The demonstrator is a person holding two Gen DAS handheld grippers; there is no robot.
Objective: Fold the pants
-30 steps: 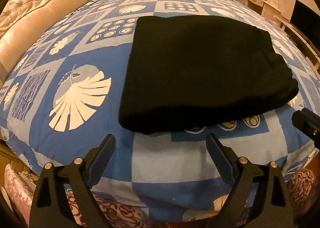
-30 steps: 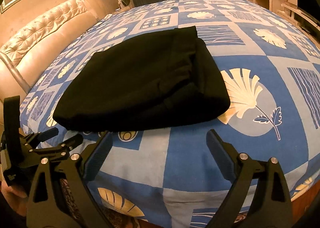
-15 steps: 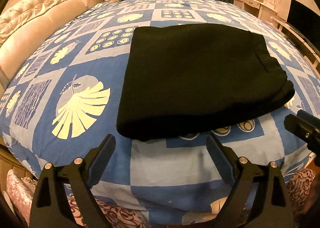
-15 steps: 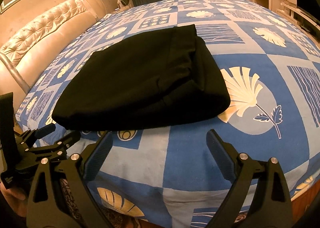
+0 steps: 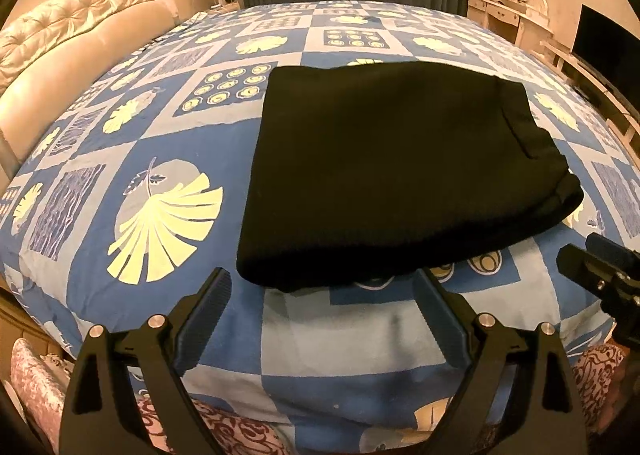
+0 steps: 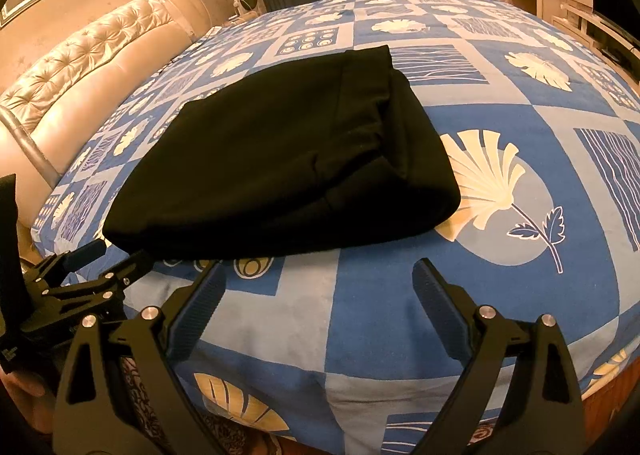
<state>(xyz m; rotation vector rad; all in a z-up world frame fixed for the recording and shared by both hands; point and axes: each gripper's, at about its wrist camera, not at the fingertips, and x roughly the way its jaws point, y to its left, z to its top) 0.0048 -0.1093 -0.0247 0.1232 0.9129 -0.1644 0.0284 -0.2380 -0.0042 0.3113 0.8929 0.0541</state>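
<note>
Both tools are backing away from the bed [image 5: 168, 159]. The pants [image 5: 392, 171] are lying on it in a compact fold, seemingly finished. Left tool [image 5: 322, 305] and right tool [image 6: 320, 295] are gaping, released, holding nothing.

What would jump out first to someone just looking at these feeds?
The folded black pants, a dark block lying mid-bed on the blue patterned bedspread. Next, the left claw and right claw, both open and empty, poised at the bed's near edge just short of the pants.
</note>
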